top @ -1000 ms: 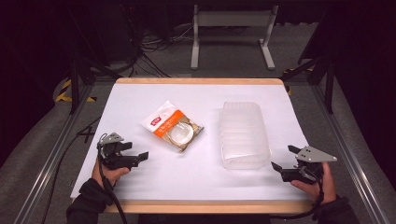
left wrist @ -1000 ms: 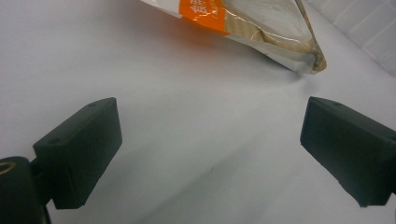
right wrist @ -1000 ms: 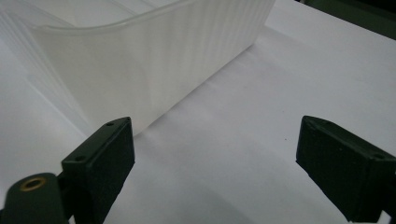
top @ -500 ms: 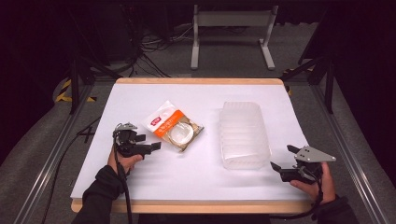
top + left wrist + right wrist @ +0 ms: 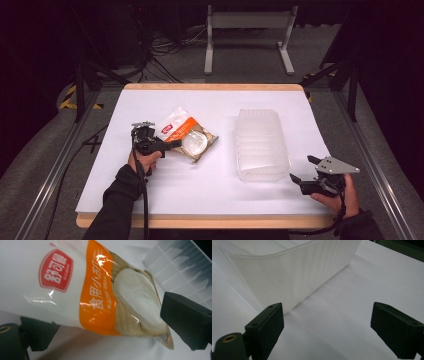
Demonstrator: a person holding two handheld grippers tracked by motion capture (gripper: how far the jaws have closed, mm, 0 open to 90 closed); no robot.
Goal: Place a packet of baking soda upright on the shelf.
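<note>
A sealed pouch [image 5: 185,139] is seen lying flat on the white table [image 5: 200,185], a little to the nine o'clock side of its middle in the high view. A clear bin [image 5: 260,144] stands well apart from it toward three o'clock.

The pouch's long axis is judged to run from about ten o'clock to four o'clock. Its white end with the red logo points to ten o'clock; its brown end, with a round white shape in it, points to four o'clock. Whether that shape is a window or print cannot be told.

The left gripper [image 5: 172,145] is held at the pouch's seven o'clock edge, jaws spread. In the left gripper view the pouch [image 5: 100,292] lies across the gap between the jaws, its lower edge lapping over the left one. Nothing is pinched yet, as far as can be seen.

The pouch is judged to be light and soft, with a glossy film that is likely to be slippery and to crumple under pressure. Its contents cannot be identified, so fragility cannot be ruled out. A hold is best taken on an edge or flat seam, so that film alone is pinched. A pinch across the bulge at the brown end is better avoided. Since the pouch lies flat, one jaw may have to be slid under the edge.

The right gripper [image 5: 304,170] is held near the table's five o'clock corner, just beside the bin's near end, jaws spread and empty. In the right gripper view the bin's [image 5: 294,272] ribbed wall rises ahead of the jaws.
</note>
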